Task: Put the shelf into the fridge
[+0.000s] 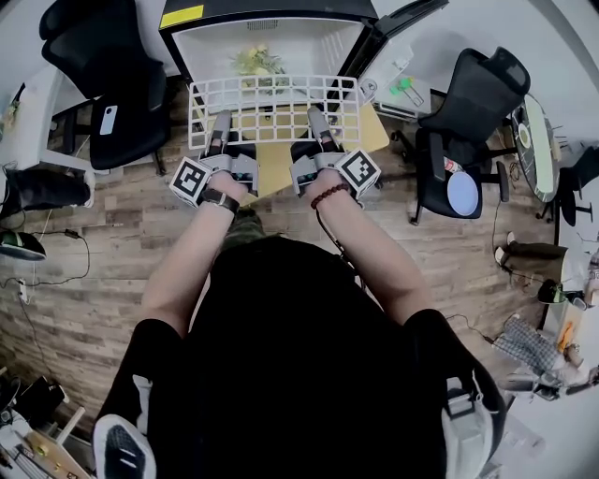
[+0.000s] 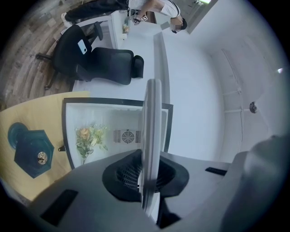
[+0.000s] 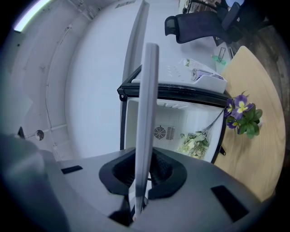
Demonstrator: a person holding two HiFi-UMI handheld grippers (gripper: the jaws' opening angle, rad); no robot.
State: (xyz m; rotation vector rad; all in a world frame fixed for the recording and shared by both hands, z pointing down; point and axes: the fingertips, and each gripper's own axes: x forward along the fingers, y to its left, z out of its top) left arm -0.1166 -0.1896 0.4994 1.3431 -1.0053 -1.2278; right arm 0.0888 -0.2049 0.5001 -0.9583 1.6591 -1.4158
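Note:
A white wire shelf (image 1: 271,110) is held level in front of the open mini fridge (image 1: 267,42), its far edge at the fridge mouth. My left gripper (image 1: 221,131) is shut on the shelf's near edge at the left, my right gripper (image 1: 318,124) on the near edge at the right. In each gripper view the shelf shows edge-on as a pale bar (image 2: 151,131) (image 3: 145,122) clamped between the jaws. The fridge's white inside (image 2: 113,131) (image 3: 176,131) holds a bunch of flowers (image 1: 257,62) and a small vent at the back.
The fridge stands on a light wooden table (image 1: 276,161). Its door (image 1: 398,23) hangs open to the right with items in the shelf pockets. Black office chairs (image 1: 108,79) (image 1: 463,122) flank the table. A teal hexagonal object (image 2: 31,152) and purple flowers (image 3: 242,113) sit on the table.

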